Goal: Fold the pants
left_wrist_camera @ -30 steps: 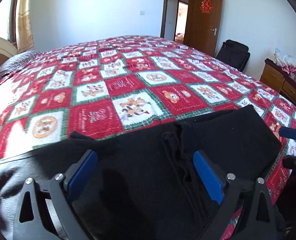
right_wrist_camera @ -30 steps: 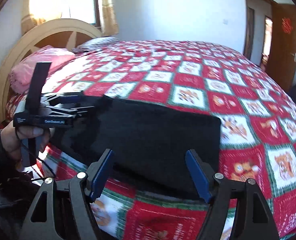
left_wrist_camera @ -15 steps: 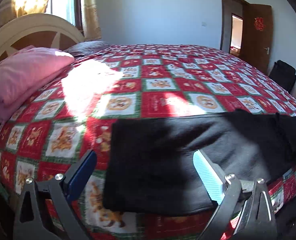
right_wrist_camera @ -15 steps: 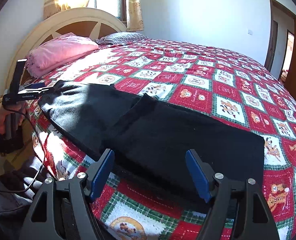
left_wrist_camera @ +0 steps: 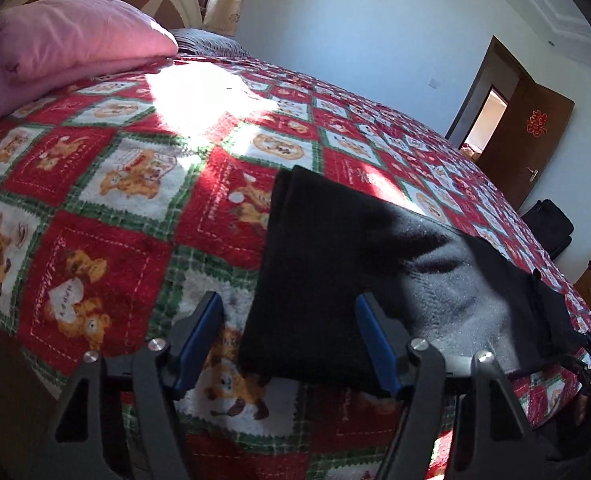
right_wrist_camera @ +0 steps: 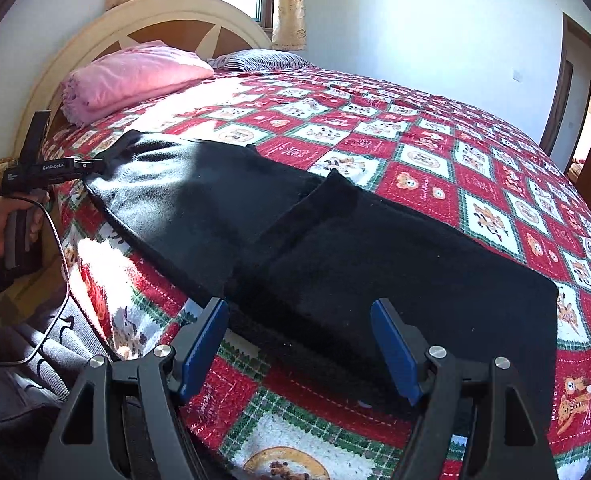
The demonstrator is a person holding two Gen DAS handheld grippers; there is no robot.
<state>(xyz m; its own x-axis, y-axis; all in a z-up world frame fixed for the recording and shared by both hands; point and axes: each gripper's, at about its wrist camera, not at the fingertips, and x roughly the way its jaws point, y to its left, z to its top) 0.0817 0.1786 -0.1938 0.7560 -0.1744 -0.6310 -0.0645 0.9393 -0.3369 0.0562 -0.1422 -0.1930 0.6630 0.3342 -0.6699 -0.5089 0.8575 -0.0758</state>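
With both my left gripper (left_wrist_camera: 289, 344) and right gripper (right_wrist_camera: 299, 348) spread and holding nothing, the black pants (right_wrist_camera: 295, 236) lie along the near edge of the bedspread (right_wrist_camera: 435, 140), where a one-layer pinch could skew the fold.

Matt black fleecy cloth pants (right_wrist_camera: 335, 240) on a fuzzy, napped patchwork bedspread (right_wrist_camera: 435, 152).

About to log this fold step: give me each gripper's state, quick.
Left gripper: open, holding nothing, at the end of the black pants.
Right gripper: open, holding nothing, at the pants' near edge.
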